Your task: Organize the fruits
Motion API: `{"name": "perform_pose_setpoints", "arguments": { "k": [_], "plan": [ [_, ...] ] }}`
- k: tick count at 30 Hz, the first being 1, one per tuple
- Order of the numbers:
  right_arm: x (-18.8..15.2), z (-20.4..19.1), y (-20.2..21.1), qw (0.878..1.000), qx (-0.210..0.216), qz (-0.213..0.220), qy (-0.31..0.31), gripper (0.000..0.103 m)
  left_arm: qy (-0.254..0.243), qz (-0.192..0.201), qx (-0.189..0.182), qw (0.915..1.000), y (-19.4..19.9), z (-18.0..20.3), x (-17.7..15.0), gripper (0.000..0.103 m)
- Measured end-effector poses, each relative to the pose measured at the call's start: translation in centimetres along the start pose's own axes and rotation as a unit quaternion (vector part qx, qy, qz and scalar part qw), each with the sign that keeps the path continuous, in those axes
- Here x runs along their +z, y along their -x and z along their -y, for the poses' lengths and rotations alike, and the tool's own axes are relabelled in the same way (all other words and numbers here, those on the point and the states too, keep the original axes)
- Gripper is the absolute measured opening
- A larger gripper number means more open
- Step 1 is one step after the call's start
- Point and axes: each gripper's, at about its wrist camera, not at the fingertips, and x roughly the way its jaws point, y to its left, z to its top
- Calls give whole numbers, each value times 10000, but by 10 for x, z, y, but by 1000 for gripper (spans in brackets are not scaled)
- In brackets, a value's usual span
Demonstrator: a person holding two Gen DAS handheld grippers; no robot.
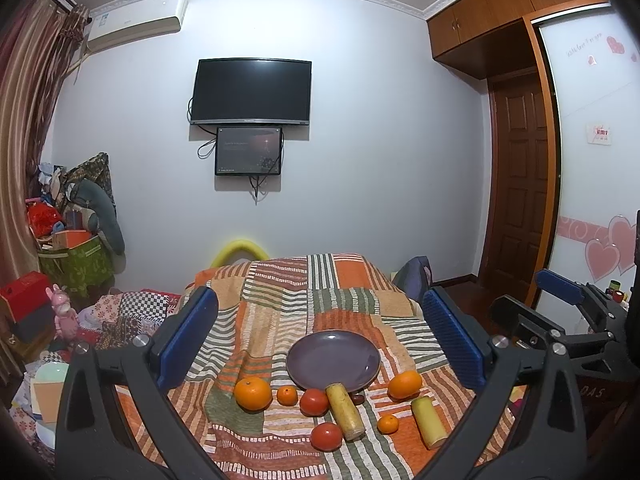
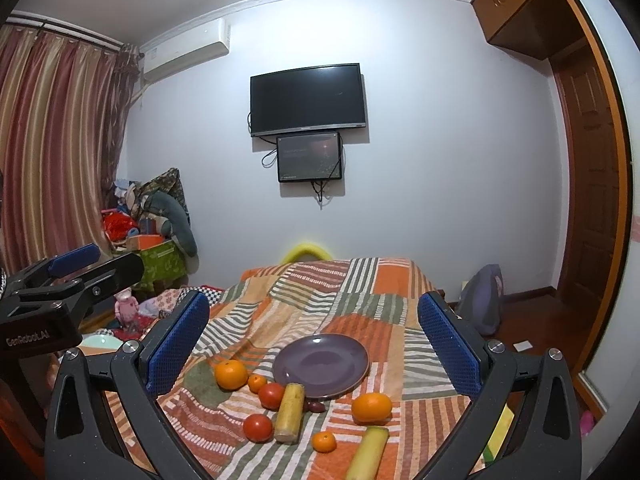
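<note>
An empty purple plate (image 1: 333, 360) (image 2: 320, 365) sits on a striped patchwork cloth (image 1: 280, 292). In front of it lie two big oranges (image 1: 253, 393) (image 1: 404, 385), two small oranges (image 1: 287, 395) (image 1: 387, 424), two tomatoes (image 1: 314, 401) (image 1: 326, 436), two yellow-green cane pieces (image 1: 345, 411) (image 1: 429, 422) and a small dark fruit (image 1: 357, 399). My left gripper (image 1: 320, 332) is open and empty, above and short of the fruit. My right gripper (image 2: 313, 334) is open and empty too; it also shows at the right of the left wrist view (image 1: 560, 300).
The cloth covers a raised surface whose far edge drops off toward the wall. Clutter, boxes and a pink toy (image 1: 64, 312) lie on the left. A wooden door (image 1: 520, 200) and wardrobe stand on the right. A TV (image 1: 251, 92) hangs on the wall.
</note>
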Motion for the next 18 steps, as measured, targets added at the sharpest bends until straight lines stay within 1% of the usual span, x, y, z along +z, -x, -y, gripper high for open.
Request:
{"name": "perform_pose_setpoints", "arguments": {
  "k": [18],
  "plan": [
    [0,1,1,10000,-10,18,-34,103,23,-31,-18,10000,-1,-3,1,103]
  ]
}}
